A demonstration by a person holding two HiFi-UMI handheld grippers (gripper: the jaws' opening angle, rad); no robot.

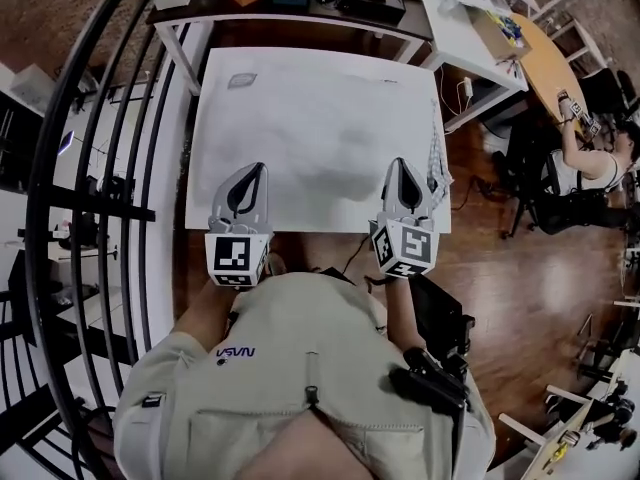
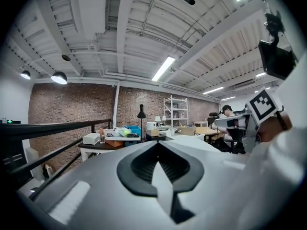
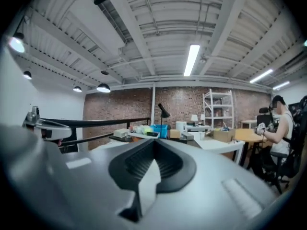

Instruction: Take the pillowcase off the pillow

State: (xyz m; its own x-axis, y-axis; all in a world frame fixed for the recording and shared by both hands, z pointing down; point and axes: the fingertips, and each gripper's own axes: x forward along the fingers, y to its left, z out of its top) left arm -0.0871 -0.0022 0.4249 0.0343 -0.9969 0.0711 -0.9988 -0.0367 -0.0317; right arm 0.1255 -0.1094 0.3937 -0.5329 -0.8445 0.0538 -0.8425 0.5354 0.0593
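Left gripper (image 1: 257, 172) and right gripper (image 1: 401, 166) level over near table (image 1: 300, 88) edge, both jaws together, nothing visibly pinched. Checked cloth (image 1: 435, 163), likely pillowcase, droops at table's right edge. Looks soft, light, limp: best pinched at open hem.

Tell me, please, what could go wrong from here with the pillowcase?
The left claw and right claw each seem to pinch only a thin edge of the white pillowcase, so it may slip out. The checked cloth at its right side may snag and come along.
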